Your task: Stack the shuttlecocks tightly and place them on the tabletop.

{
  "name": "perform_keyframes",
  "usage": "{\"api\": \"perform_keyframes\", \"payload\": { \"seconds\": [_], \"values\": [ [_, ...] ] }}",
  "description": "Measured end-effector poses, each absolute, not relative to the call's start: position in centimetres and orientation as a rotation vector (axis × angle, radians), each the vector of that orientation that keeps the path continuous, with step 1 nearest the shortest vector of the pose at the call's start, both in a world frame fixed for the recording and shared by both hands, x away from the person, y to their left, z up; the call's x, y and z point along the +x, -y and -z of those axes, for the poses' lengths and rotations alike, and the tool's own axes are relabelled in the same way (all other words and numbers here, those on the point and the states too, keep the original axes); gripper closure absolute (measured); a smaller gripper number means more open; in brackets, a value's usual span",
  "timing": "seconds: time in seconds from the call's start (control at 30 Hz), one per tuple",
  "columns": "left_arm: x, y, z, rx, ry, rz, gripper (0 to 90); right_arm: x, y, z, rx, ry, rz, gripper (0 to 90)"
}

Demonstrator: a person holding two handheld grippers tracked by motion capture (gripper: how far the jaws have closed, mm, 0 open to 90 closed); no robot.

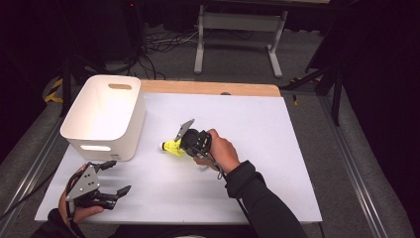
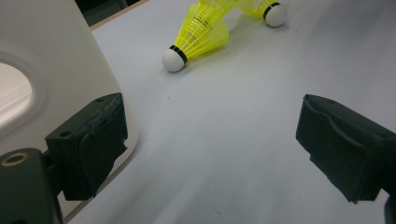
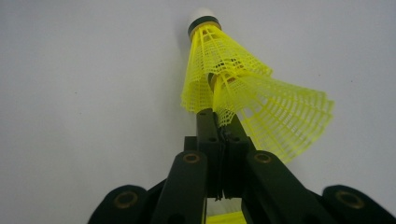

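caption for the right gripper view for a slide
Right gripper shut on the mesh skirt of stacked yellow plastic shuttlecocks above the white tabletop.

Yellow plastic mesh shuttlecock (image 3: 219, 70), smooth white plastic bin (image 1: 106, 116); matt white table (image 1: 257, 129), bare wood edge

White-topped table (image 1: 277, 148): white bin (image 1: 106, 116) left side, yellow shuttlecocks (image 1: 173, 147) mid.

A lab or recording studio is showing here: black curtains are hanging around the white-topped table (image 1: 257, 129), cables (image 1: 158, 44) are lying behind it, beside a grey metal stand (image 1: 237, 29).
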State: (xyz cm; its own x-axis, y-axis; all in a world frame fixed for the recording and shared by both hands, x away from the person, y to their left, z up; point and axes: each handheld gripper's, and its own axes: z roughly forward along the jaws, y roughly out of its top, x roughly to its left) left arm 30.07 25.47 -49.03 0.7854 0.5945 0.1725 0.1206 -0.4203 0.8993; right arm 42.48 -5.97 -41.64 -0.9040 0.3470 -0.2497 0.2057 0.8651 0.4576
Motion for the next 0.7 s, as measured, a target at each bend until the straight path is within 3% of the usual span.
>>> {"api": "perform_keyframes", "payload": {
  "seconds": [0.7],
  "values": [
    [30.1,-25.3,49.1,1.967,-0.526,-0.583,10.1,43.4,4.9,43.5,0.432,-2.748,-0.603,87.9]
  ]
}}
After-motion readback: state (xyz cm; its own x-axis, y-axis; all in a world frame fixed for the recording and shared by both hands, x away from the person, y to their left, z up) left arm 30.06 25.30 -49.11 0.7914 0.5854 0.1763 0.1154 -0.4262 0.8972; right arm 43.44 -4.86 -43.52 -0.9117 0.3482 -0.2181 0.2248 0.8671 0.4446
